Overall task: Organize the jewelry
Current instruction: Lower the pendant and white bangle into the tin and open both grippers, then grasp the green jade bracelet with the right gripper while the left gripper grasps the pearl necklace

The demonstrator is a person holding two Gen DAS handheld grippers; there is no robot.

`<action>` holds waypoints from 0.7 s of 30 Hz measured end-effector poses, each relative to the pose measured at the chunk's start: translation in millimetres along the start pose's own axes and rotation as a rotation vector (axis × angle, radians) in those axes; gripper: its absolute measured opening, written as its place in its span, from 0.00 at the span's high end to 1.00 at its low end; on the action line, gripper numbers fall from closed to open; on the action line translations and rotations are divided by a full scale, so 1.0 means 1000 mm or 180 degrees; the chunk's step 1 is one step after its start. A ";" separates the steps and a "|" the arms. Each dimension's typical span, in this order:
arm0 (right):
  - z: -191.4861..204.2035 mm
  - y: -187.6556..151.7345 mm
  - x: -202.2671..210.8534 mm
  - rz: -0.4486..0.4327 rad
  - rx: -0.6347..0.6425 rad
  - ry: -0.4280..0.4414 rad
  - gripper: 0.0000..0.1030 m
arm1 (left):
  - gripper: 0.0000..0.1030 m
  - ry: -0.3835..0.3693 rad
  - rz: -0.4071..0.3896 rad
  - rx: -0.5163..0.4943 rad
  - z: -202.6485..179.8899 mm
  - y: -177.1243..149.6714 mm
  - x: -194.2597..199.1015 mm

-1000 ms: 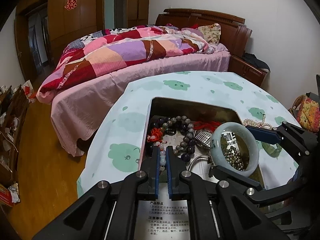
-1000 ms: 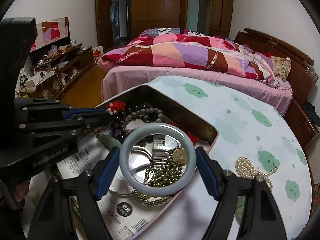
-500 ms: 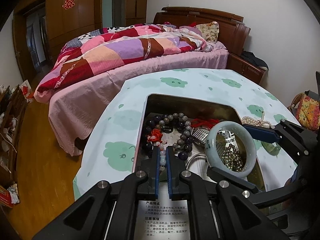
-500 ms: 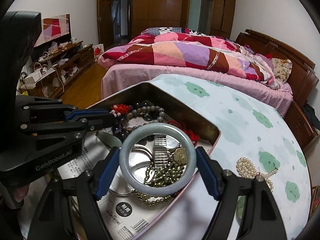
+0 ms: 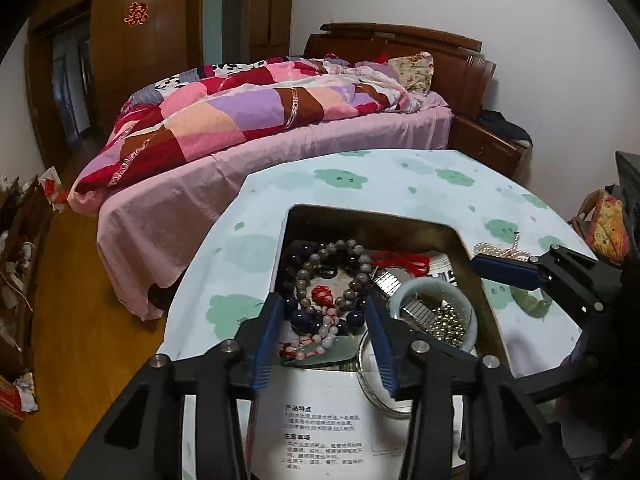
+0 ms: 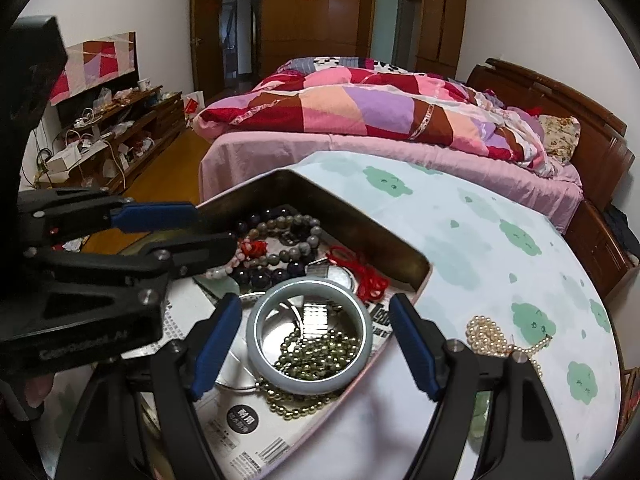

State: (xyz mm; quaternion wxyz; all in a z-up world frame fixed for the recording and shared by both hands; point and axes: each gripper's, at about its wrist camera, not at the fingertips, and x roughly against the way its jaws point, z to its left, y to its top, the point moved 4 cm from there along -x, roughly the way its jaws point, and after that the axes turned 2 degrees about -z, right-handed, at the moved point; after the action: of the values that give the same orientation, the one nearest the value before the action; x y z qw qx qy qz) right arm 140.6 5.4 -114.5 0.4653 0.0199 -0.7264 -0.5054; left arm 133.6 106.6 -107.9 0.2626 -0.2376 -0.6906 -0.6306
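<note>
My left gripper (image 5: 324, 324) hangs over the metal tray (image 5: 400, 226) with its jaws opening. A pink bead bracelet (image 5: 326, 332) with a red knot and a green pendant lies loose in the tray between its fingers, and the pads do not press it. My right gripper (image 6: 314, 320) stands open around a pale jade bangle (image 6: 260, 344). The bangle rests flat on a gold bead chain (image 6: 320, 356) in the tray (image 6: 360, 216), with a gap to the right pad. Grey and dark bead bracelets (image 5: 332, 268) and a red cord (image 5: 400, 260) also lie in the tray.
A pearl necklace (image 6: 492, 336) and a green stone piece (image 5: 532, 300) lie on the round table's cloud-print cloth (image 6: 480, 240), right of the tray. A printed sheet (image 5: 320, 432) lies at the tray's near end. A bed (image 5: 260, 120) stands beyond the table.
The left jaws have gone from shut on the pink bead bracelet to apart, and the bracelet now lies in the tray. The bangle has sunk from the right pads onto the tray.
</note>
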 end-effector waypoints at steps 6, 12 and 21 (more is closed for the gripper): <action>-0.012 -0.002 0.016 -0.0089 -0.0097 -0.0024 0.17 | 0.54 0.0012 -0.0022 0.0019 -0.001 0.001 0.004; -0.052 -0.017 0.045 -0.0163 -0.0332 -0.0222 0.10 | 0.45 0.0078 -0.0035 0.0004 -0.006 0.001 0.006; -0.114 -0.054 0.040 0.0261 -0.0704 -0.0649 0.07 | 0.35 0.0115 -0.0035 -0.0103 -0.029 0.005 0.007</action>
State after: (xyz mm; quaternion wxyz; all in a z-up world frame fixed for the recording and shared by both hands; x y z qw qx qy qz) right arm 173.5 -122.5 -123.0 0.4087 -0.1125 -0.7100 -0.5623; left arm 133.6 78.4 -97.5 0.2677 -0.2264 -0.6768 -0.6473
